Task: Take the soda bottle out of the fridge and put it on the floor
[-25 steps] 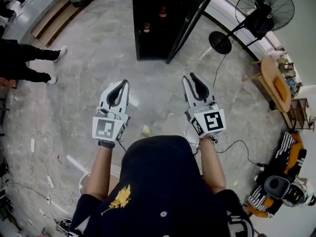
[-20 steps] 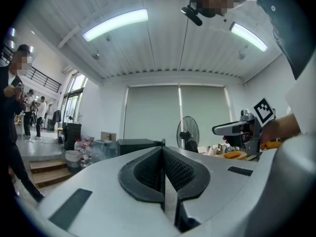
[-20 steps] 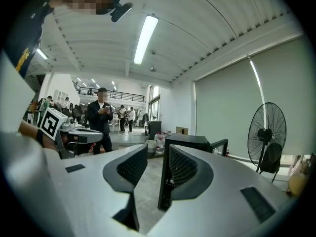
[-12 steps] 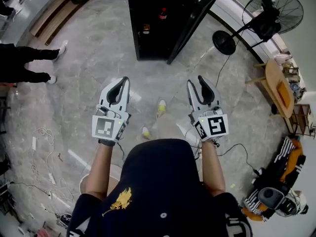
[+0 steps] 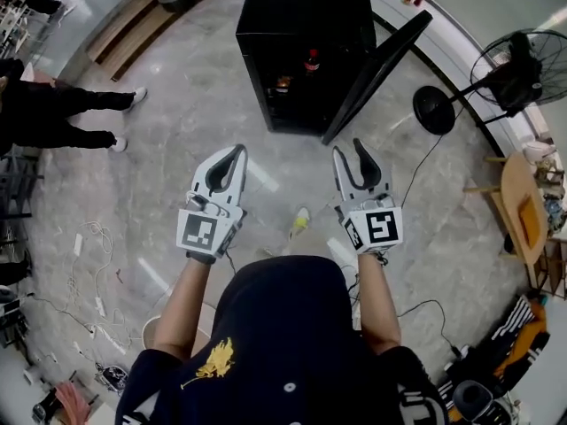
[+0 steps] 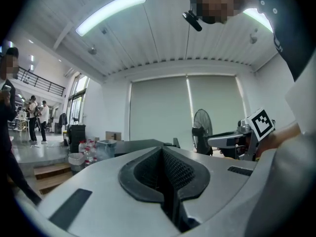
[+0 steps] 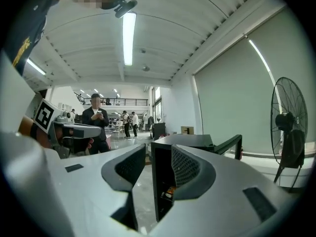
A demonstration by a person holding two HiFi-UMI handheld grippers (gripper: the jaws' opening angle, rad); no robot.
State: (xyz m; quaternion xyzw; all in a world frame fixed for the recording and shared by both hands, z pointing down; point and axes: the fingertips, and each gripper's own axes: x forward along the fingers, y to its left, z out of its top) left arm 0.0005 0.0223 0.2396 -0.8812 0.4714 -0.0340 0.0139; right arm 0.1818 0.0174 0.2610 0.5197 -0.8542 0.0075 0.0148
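- My left gripper (image 5: 237, 151) has its fingers together; my right gripper (image 5: 347, 149) is opening its fingers, with nothing between them.
- The soda bottle (image 5: 311, 61) stands inside the fridge (image 5: 301, 7), well ahead.
- Reaching in, I could clip the open door (image 5: 381, 69) or topple the bottle.

Grey marble floor (image 5: 177, 104), black pedestal fan (image 5: 516, 71) at its edge, round wooden table (image 5: 523, 215) just beside the fan, low wooden platform (image 5: 133, 25) well apart from it, drawn roller blinds (image 7: 237, 93) behind the fan, strip light (image 7: 128, 36) on the white ribbed ceiling above

Black fridge (image 5: 301, 25), red-capped soda bottle (image 5: 312, 60) — grey marbled floor (image 5: 177, 104)
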